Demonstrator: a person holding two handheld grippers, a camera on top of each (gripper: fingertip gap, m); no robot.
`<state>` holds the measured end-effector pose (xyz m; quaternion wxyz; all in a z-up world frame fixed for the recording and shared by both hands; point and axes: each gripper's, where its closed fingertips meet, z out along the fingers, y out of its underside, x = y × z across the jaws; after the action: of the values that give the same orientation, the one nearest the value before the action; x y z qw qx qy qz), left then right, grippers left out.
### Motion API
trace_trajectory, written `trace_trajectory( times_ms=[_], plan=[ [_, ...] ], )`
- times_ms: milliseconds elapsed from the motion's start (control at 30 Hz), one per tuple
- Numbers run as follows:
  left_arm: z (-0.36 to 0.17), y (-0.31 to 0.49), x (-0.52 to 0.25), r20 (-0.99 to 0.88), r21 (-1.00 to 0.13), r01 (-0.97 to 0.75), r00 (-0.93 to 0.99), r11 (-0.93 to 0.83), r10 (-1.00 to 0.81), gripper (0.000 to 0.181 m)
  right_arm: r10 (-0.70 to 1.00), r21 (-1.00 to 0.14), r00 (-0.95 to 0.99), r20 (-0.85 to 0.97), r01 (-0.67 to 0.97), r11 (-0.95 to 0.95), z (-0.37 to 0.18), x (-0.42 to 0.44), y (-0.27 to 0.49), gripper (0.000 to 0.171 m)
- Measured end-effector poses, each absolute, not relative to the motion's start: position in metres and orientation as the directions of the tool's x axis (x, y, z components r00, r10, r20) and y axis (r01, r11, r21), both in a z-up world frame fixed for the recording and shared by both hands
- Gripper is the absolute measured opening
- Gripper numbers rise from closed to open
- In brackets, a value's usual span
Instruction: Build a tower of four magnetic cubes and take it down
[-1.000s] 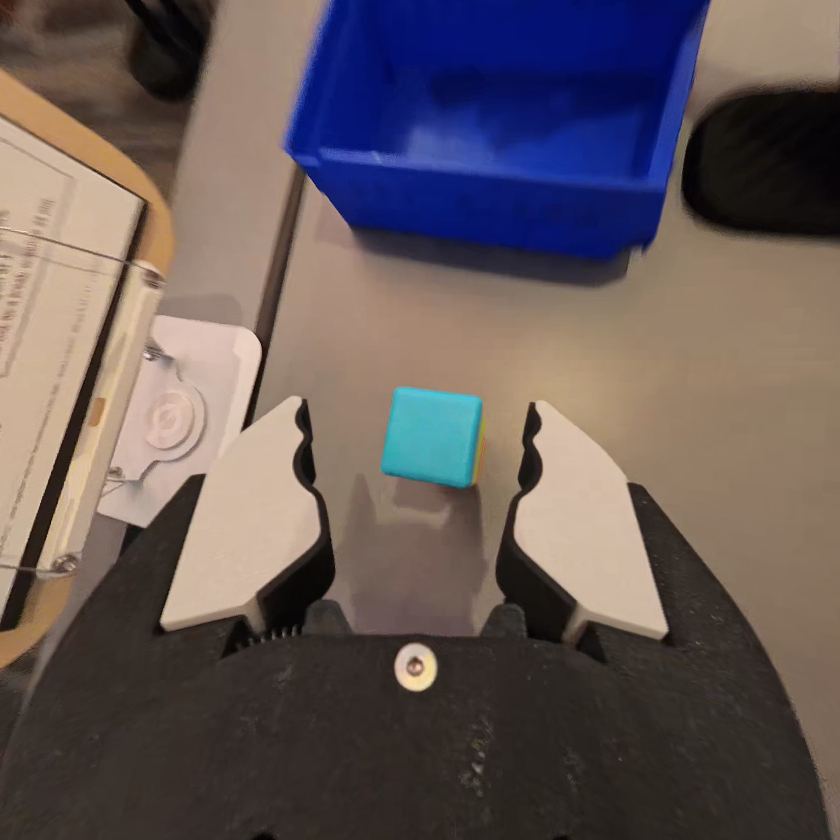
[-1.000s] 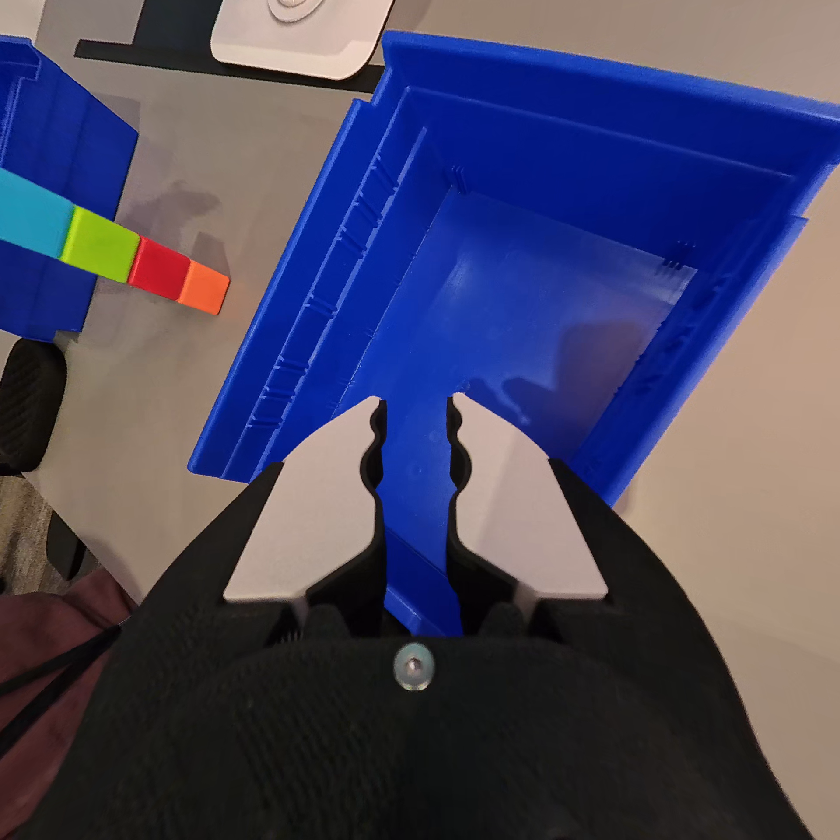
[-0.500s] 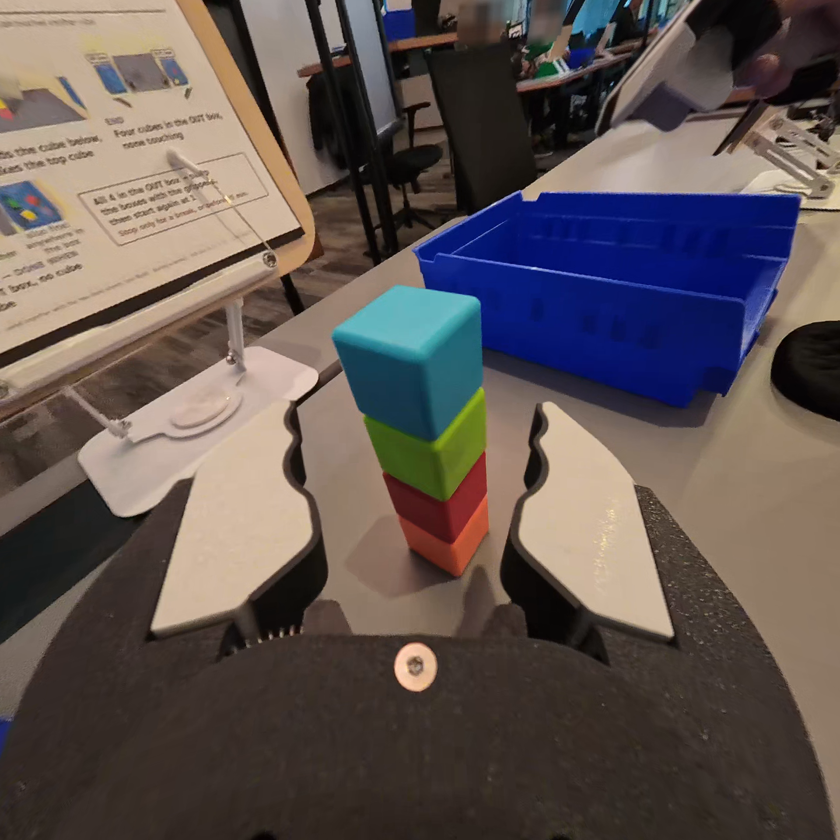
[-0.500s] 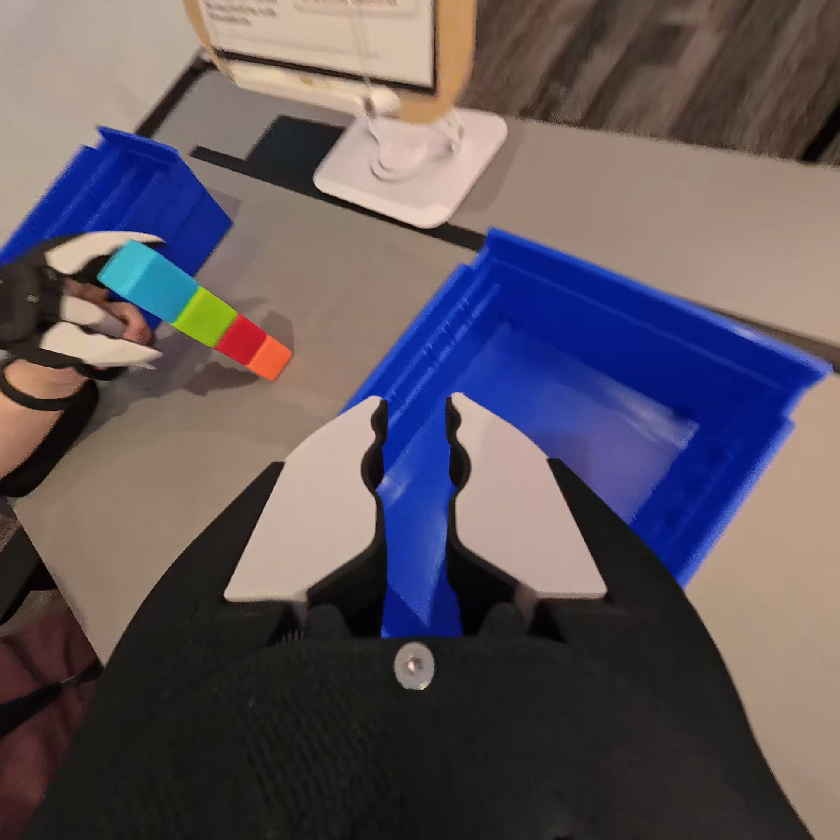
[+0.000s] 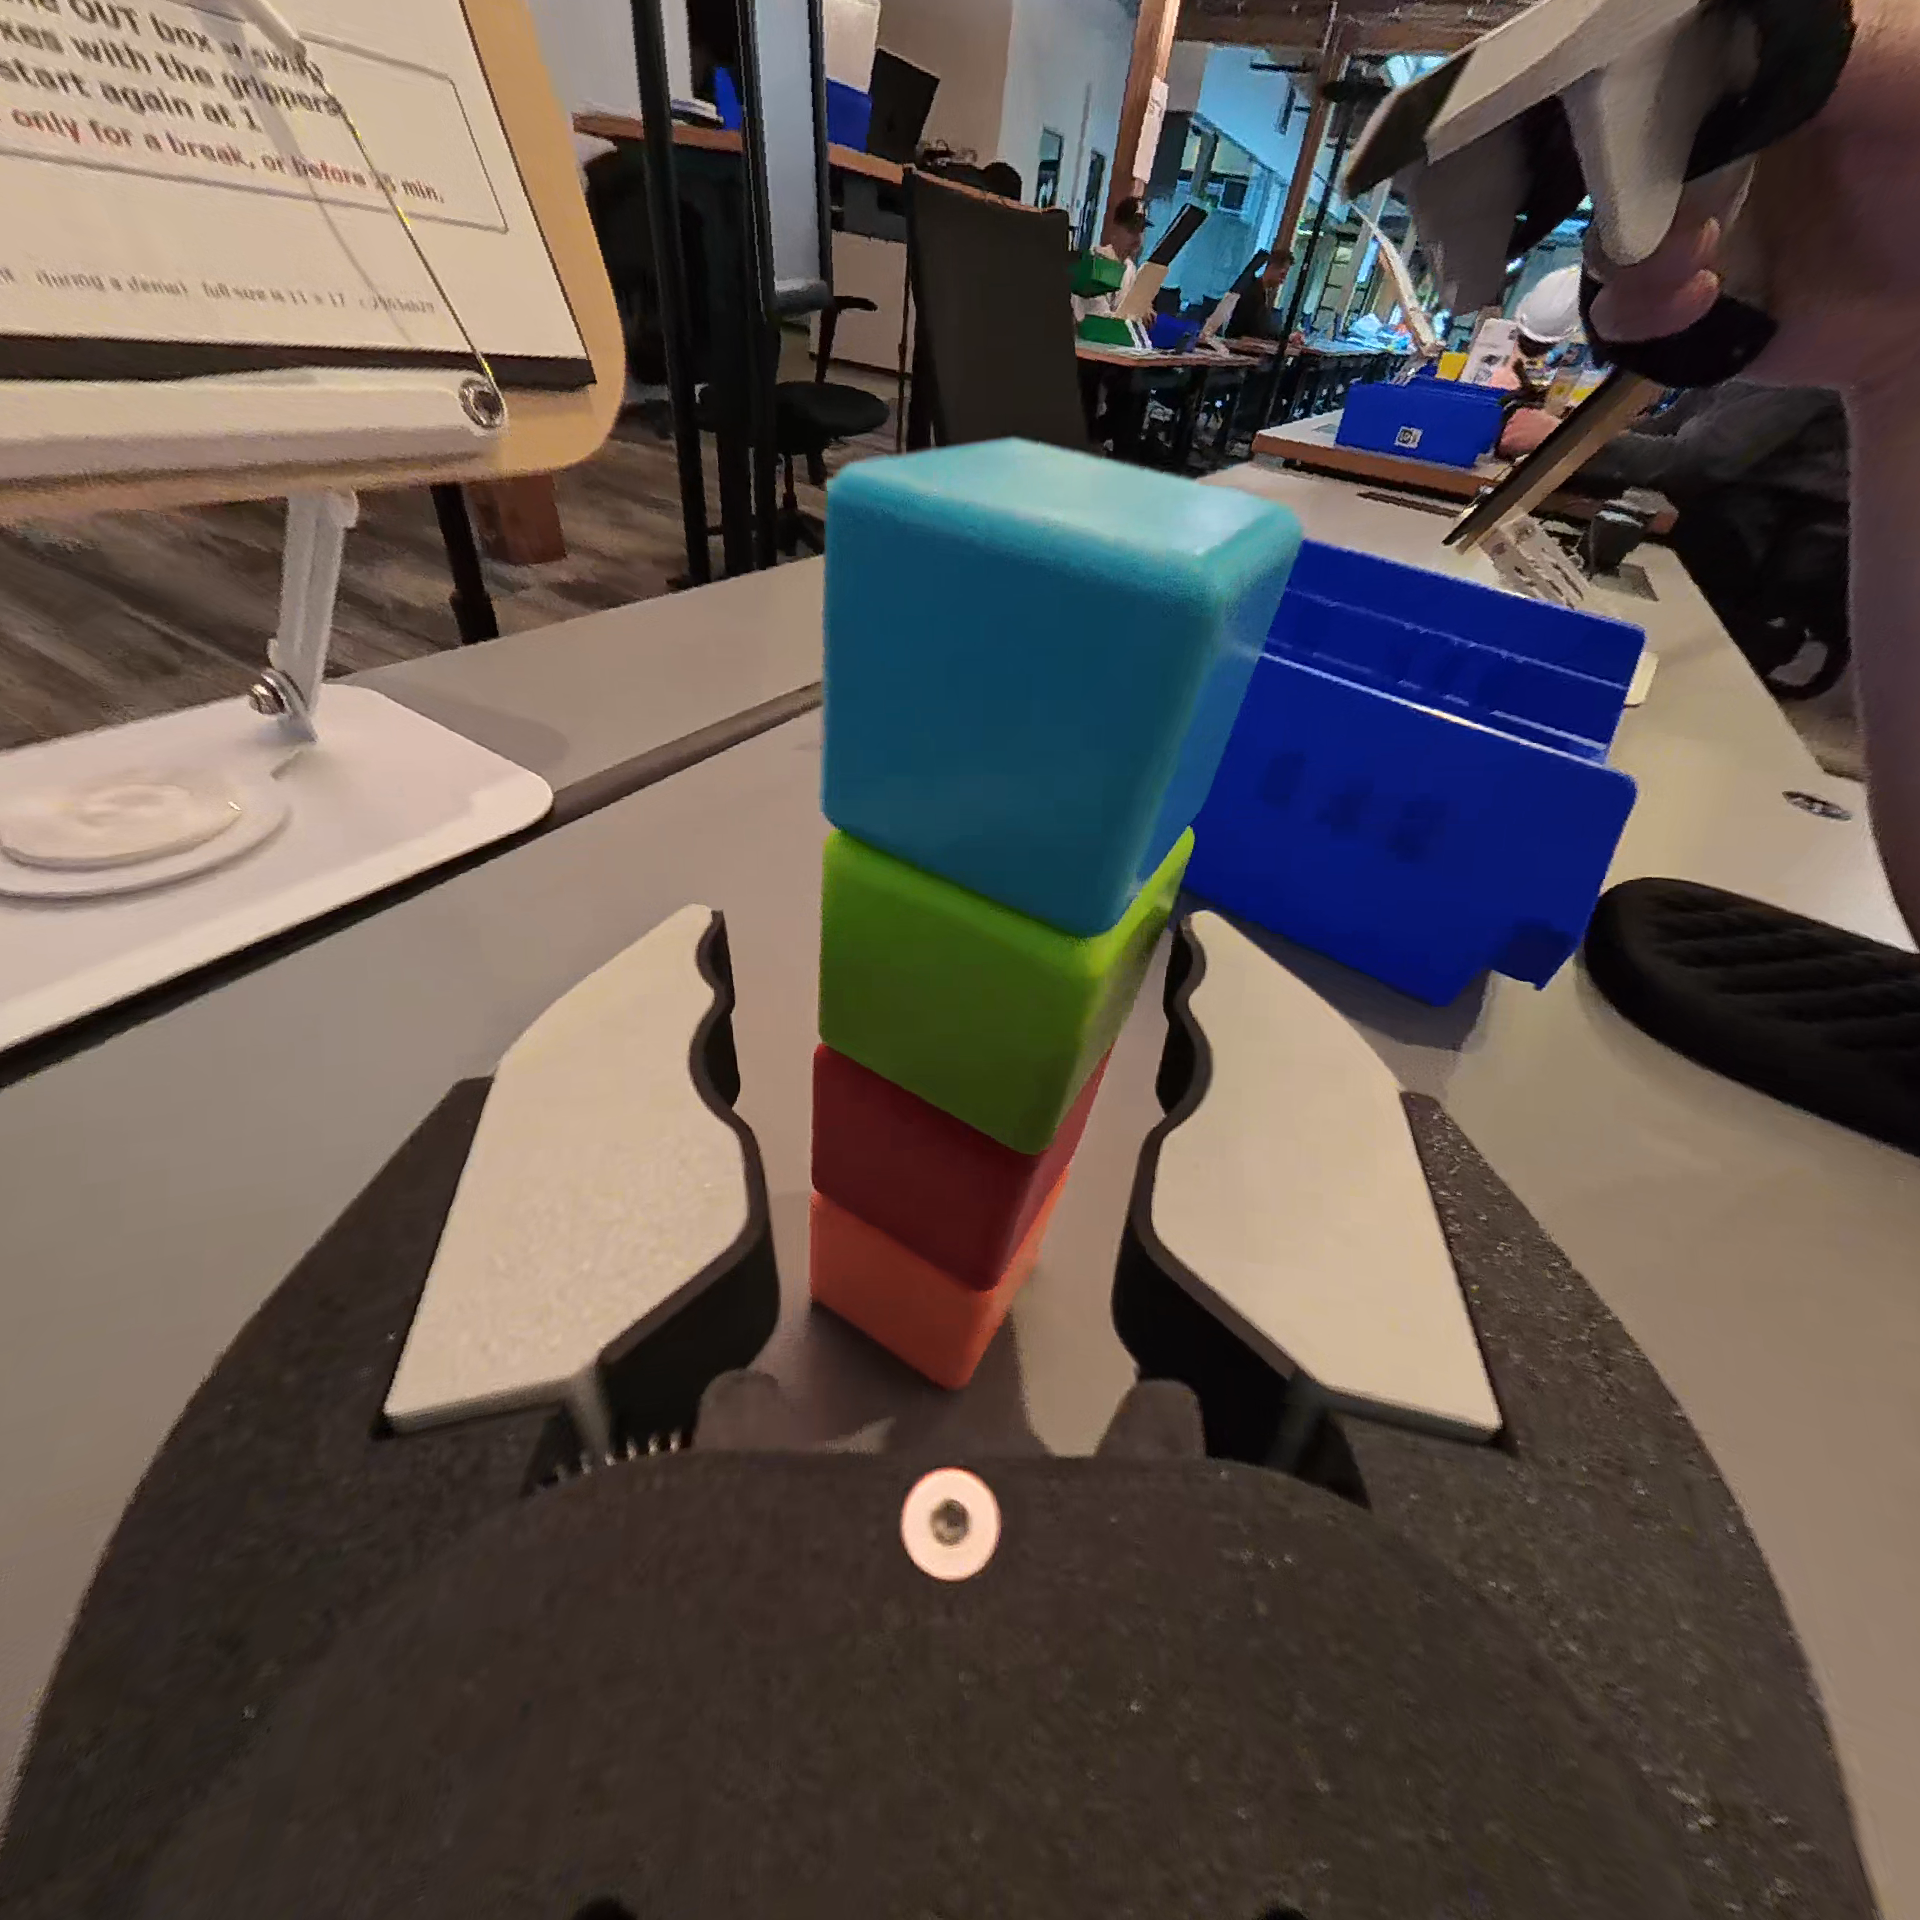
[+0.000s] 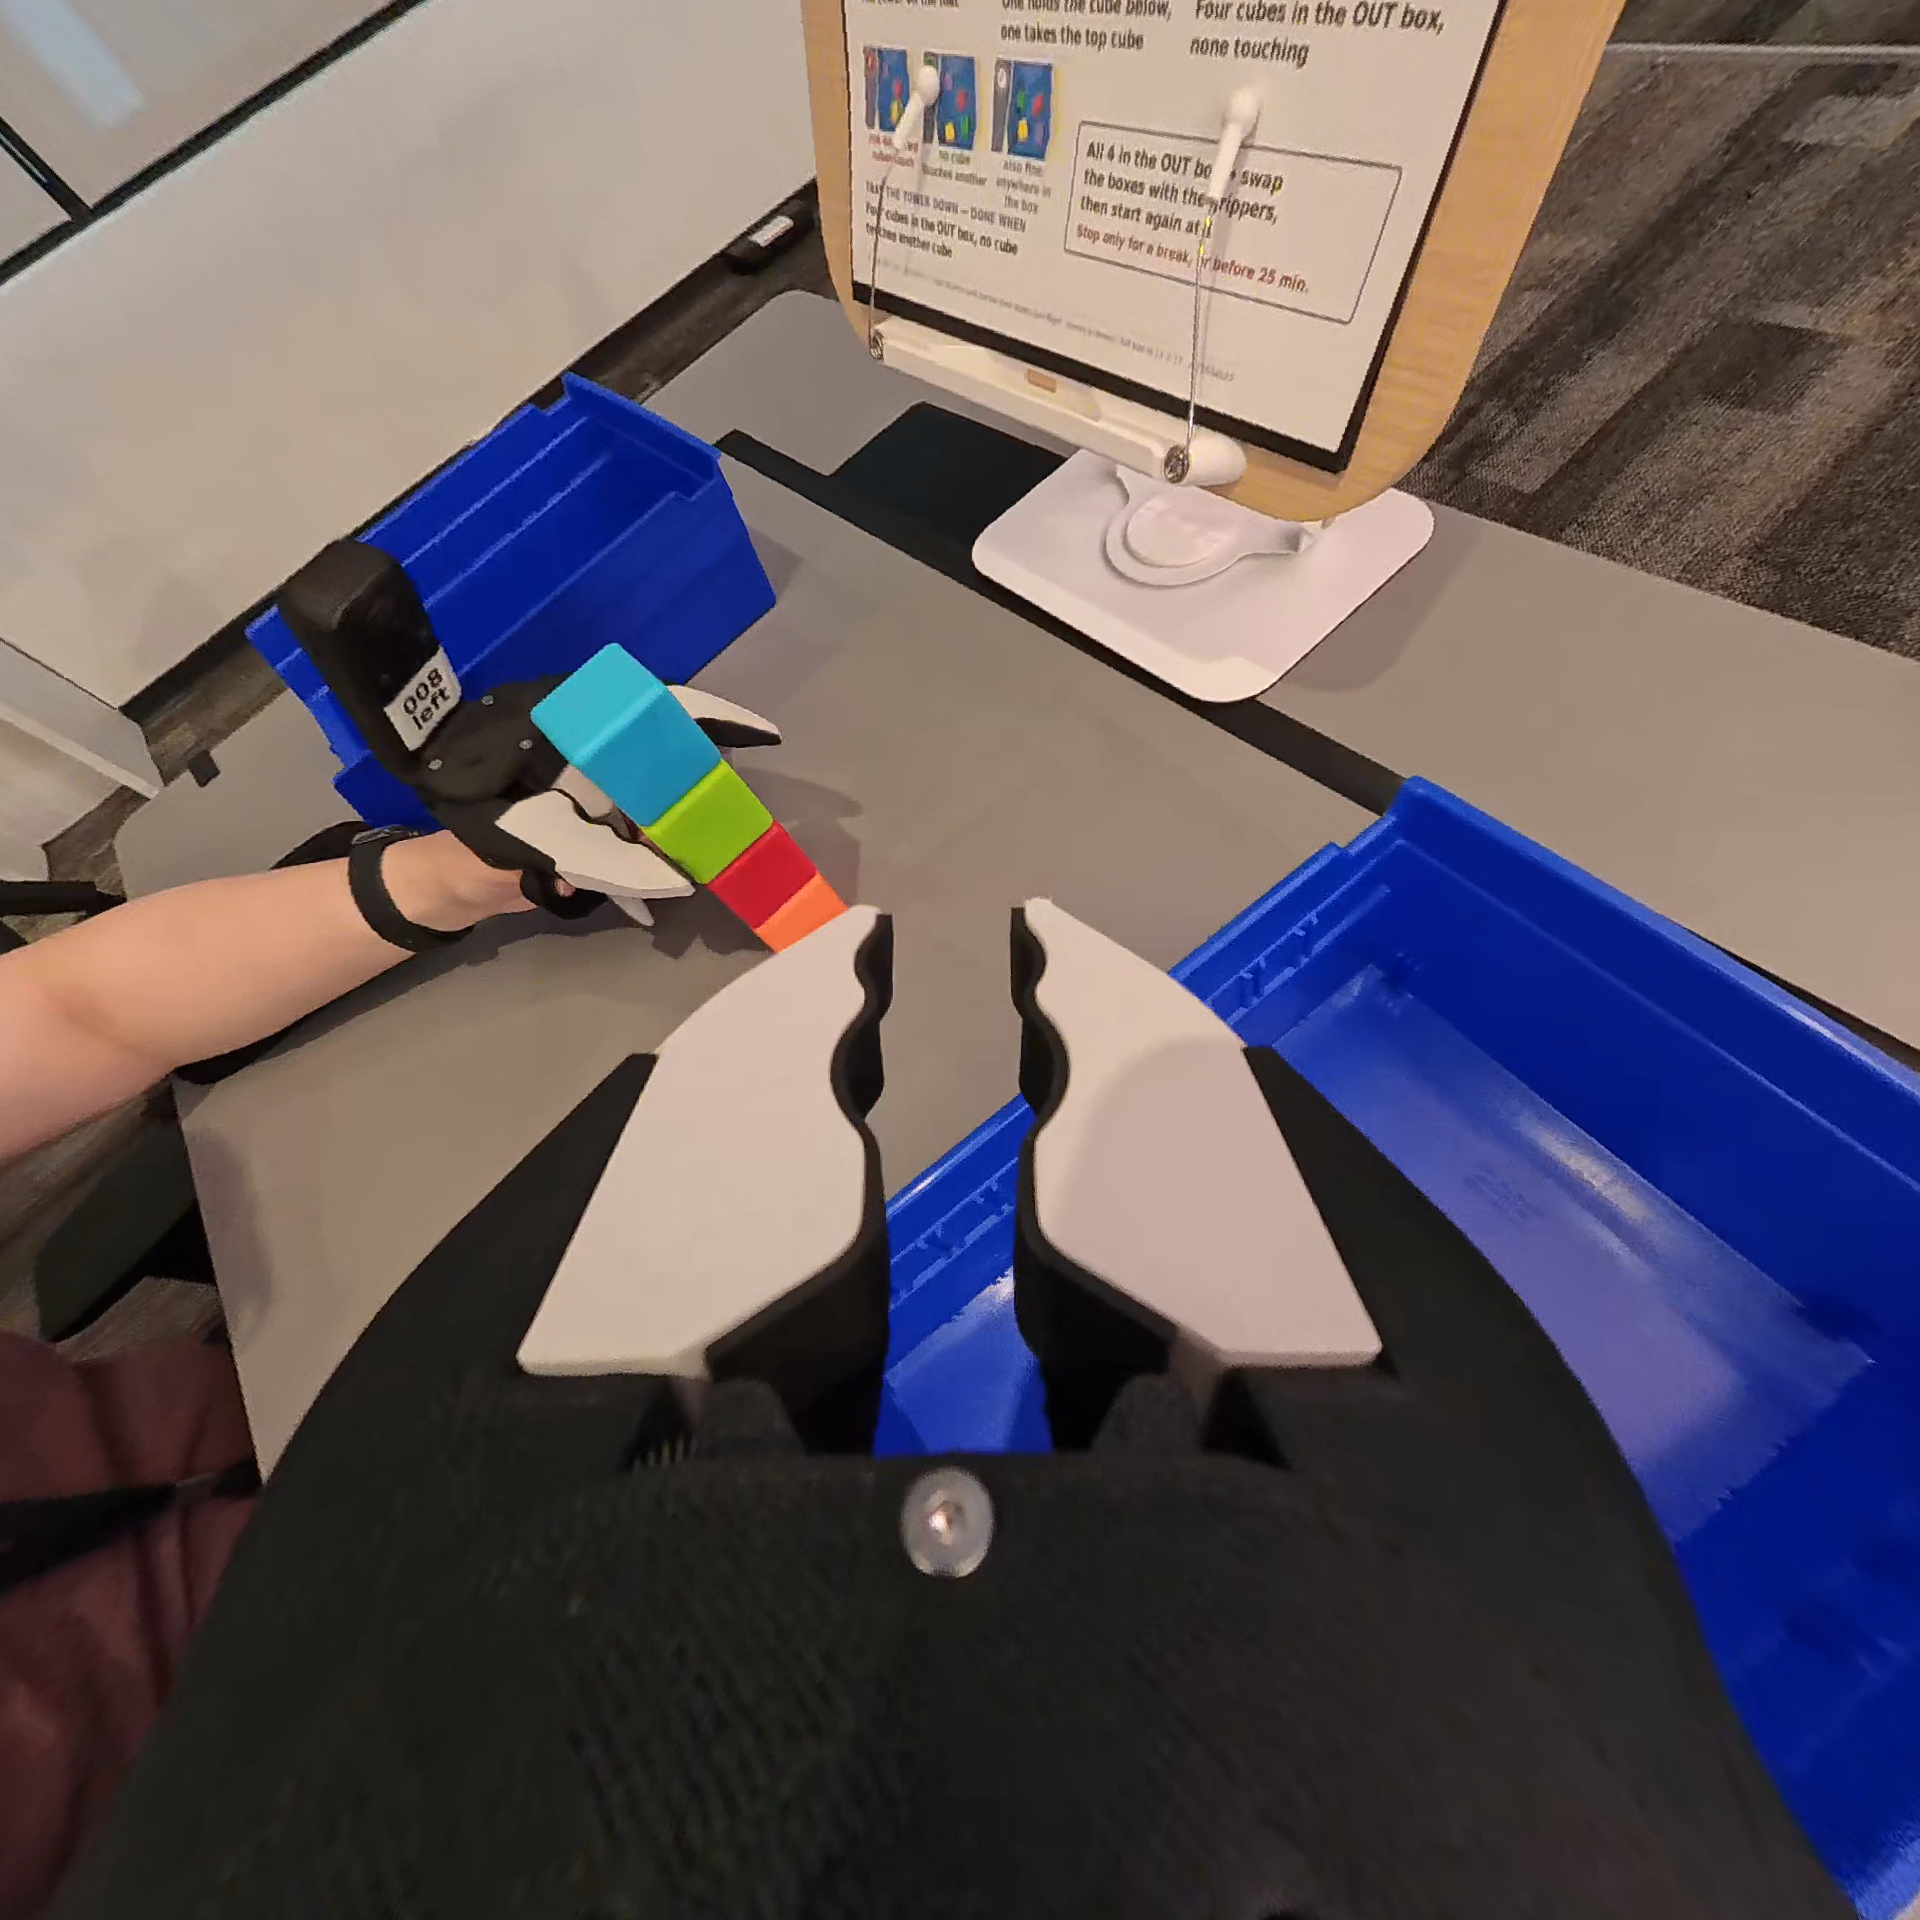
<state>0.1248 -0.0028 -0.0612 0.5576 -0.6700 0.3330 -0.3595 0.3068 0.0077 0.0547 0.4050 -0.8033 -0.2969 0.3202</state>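
Observation:
A tower of four cubes stands on the grey table: cyan on top, then green, red and orange at the bottom. My left gripper is open, low and level, with a finger on each side of the tower at the green and red cubes. The tower and the left gripper also show in the right wrist view. My right gripper is empty, with only a narrow gap between its fingers, and is above the near edge of a blue bin. It also shows high up in the left wrist view.
The blue bin lies just behind and to the right of the tower. A second blue bin sits behind the left gripper. An instruction board on a white stand is at the table's far edge. A black pad lies at the right. My hands' fingertips stand some 25 cm from each other.
My left gripper has swung from looking down on the tower to a low, level pose, and has moved in so that its fingers flank the cubes. My right gripper has tilted up and back from over the bin.

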Motion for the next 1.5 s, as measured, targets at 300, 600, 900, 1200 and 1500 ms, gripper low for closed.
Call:
trace_trajectory(
  times_ms=[300, 600, 900, 1200, 1500],
  plan=[
    [-0.051, -0.008, 0.127, 0.135, -0.990, 0.019, 0.442, -0.142, -0.887, 0.064, 0.741, -0.816, 0.608, -0.285, 0.252, -0.521, 0.043, 0.297, 0.010, 0.023],
    [-0.051, -0.012, 0.130, 0.083, -0.995, -0.012, 0.428, -0.097, -0.900, 0.058, 0.750, -0.812, 0.598, -0.284, 0.266, -0.520, 0.042, 0.293, 0.008, 0.023],
    [-0.052, -0.019, 0.131, 0.097, -0.993, -0.026, 0.391, -0.116, -0.915, 0.057, 0.783, -0.804, 0.550, -0.289, 0.305, -0.511, 0.038, 0.268, 0.003, 0.023],
    [-0.052, -0.044, 0.133, 0.091, -0.993, -0.039, 0.338, -0.110, -0.937, 0.057, 0.939, -0.863, 0.331, -0.090, 0.444, -0.239, 0.041, 0.172, -0.028, 0.051],
    [-0.053, -0.063, 0.139, 0.092, -0.992, -0.065, 0.259, -0.112, -0.962, 0.057, 0.979, -0.752, 0.180, 0.094, 0.657, -0.048, 0.016, 0.125, -0.074, 0.055]
  ],
)
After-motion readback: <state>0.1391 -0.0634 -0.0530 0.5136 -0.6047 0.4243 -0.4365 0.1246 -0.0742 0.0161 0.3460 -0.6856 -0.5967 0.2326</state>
